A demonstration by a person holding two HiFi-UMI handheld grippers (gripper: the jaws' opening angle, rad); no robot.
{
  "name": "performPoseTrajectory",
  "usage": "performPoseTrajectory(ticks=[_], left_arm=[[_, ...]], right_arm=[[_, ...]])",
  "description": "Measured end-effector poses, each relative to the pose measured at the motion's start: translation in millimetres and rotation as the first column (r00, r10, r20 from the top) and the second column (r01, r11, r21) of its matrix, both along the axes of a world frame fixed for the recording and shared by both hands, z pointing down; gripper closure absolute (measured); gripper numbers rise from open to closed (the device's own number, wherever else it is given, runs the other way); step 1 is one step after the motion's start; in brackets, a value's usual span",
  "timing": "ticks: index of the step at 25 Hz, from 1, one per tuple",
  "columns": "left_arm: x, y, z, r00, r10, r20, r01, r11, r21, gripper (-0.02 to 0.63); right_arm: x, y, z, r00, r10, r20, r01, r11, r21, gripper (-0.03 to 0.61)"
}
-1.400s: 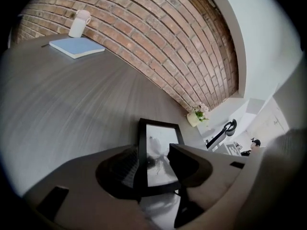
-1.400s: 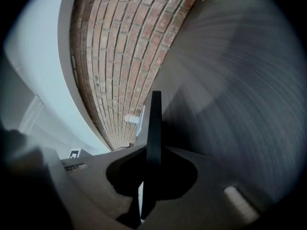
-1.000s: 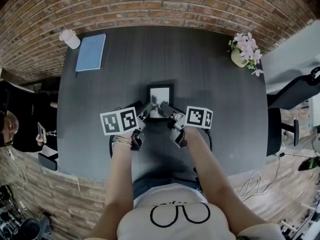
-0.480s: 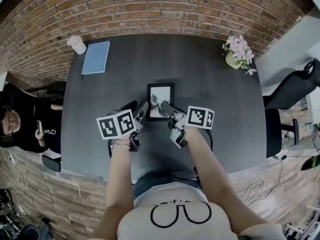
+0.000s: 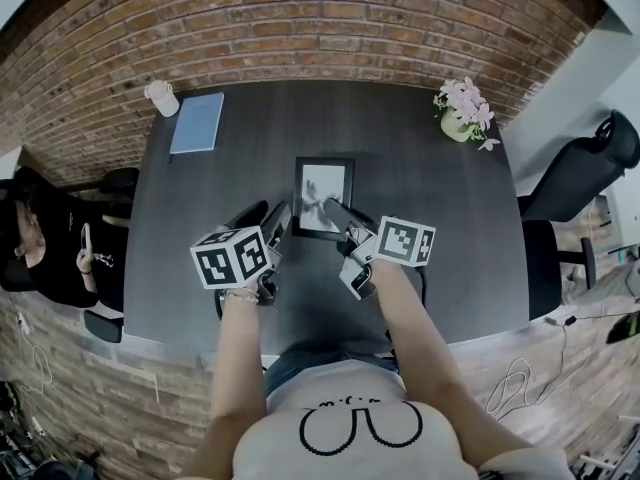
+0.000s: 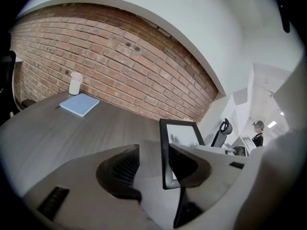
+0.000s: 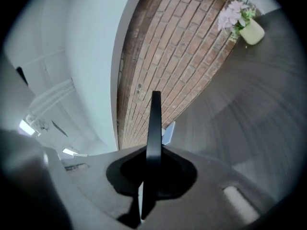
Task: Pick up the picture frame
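Overhead, right claw (image 5: 337,211) clamped on picture frame (image 5: 322,193) edge, left claw (image 5: 268,220) gaping around opposite edge, dark surface (image 5: 430,218) below.

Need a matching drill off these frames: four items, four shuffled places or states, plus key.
Items:
1 picture frame
2 blue notebook
3 white cup
4 flower pot

Places or states:
A far right corner of the table
B far left corner
C clamped edge-on in the right gripper
D lying flat, just right of the white cup

Pairs: 1-C, 2-D, 3-B, 4-A
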State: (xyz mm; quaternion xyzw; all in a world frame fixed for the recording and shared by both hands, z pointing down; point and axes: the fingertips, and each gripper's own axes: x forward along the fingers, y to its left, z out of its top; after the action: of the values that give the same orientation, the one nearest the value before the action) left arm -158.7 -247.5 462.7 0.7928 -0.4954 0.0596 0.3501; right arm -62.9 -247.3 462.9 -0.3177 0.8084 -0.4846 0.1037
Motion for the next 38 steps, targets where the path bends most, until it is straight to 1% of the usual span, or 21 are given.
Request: performPoseTrajectory(ticks=[2,4,7,10,13,15,19,22,26,30,33,35,38], left_arm=[[-1.2,3.0,-8.9,1.000,-0.010,0.000,0.010,0.999,0.031,0.442],[-2.7,5.4,-18.4,1.000,-0.020,0.011,0.019,0.998,0.062,0.475],[-5.3,7.5,-33.3,0.998,-0.038,0.050,0.031,0.991,0.128,0.544],[-8.8,9.7,-47.5,0.994,-0.063,0.094,0.043,0.979,0.200,0.615],[-9.4,11.1,-63.8,0.990,-0.072,0.121,0.037,0.962,0.270,0.615],[-10.0,11.6,-74.9,0.988,-0.088,0.128,0.043,0.947,0.319,0.615],[-11.7,14.5,-93.8,0.986,-0.115,0.122,0.056,0.912,0.406,0.615],[-13.7,18.4,-107.2,0.985,-0.118,0.130,0.043,0.880,0.473,0.615],[-14.0,23.5,-127.2,0.980,-0.130,0.153,0.022,0.827,0.561,0.615],[-13.7,27.8,-141.7,0.973,-0.143,0.181,0.000,0.784,0.621,0.615],[-13.0,29.0,-148.8,0.968,-0.149,0.204,-0.019,0.761,0.649,0.615],[-12.4,29.5,-154.2,0.963,-0.155,0.219,-0.032,0.744,0.667,0.615],[-11.5,30.2,-164.9,0.957,-0.167,0.238,-0.049,0.715,0.697,0.615]], right_arm=[[1.7,4.8,-10.0,1.000,0.004,-0.017,-0.003,0.999,0.036,0.566],[3.0,9.5,-19.9,0.999,0.004,-0.040,-0.001,0.997,0.075,0.566],[8.0,14.5,-35.8,0.998,0.020,-0.062,-0.011,0.991,0.135,0.566],[14.3,19.8,-55.1,0.995,0.046,-0.087,-0.027,0.978,0.207,0.566],[20.9,25.1,-73.5,0.991,0.074,-0.115,-0.040,0.959,0.280,0.566],[25.9,27.9,-84.6,0.987,0.096,-0.129,-0.050,0.944,0.326,0.566],[33.6,33.6,-103.9,0.976,0.144,-0.166,-0.063,0.906,0.418,0.566],[37.6,38.1,-117.9,0.958,0.201,-0.202,-0.075,0.861,0.502,0.566],[43.8,42.6,-139.5,0.921,0.289,-0.263,-0.067,0.780,0.623,0.566],[49.0,48.6,-162.3,0.858,0.392,-0.332,-0.029,0.683,0.730,0.566],[54.8,51.5,-176.8,0.806,0.475,-0.352,-0.020,0.617,0.787,0.566],[59.6,52.4,-184.1,0.773,0.522,-0.361,-0.018,0.586,0.810,0.566],[67.9,52.5,-190.3,0.732,0.574,-0.367,-0.018,0.554,0.832,0.566]])
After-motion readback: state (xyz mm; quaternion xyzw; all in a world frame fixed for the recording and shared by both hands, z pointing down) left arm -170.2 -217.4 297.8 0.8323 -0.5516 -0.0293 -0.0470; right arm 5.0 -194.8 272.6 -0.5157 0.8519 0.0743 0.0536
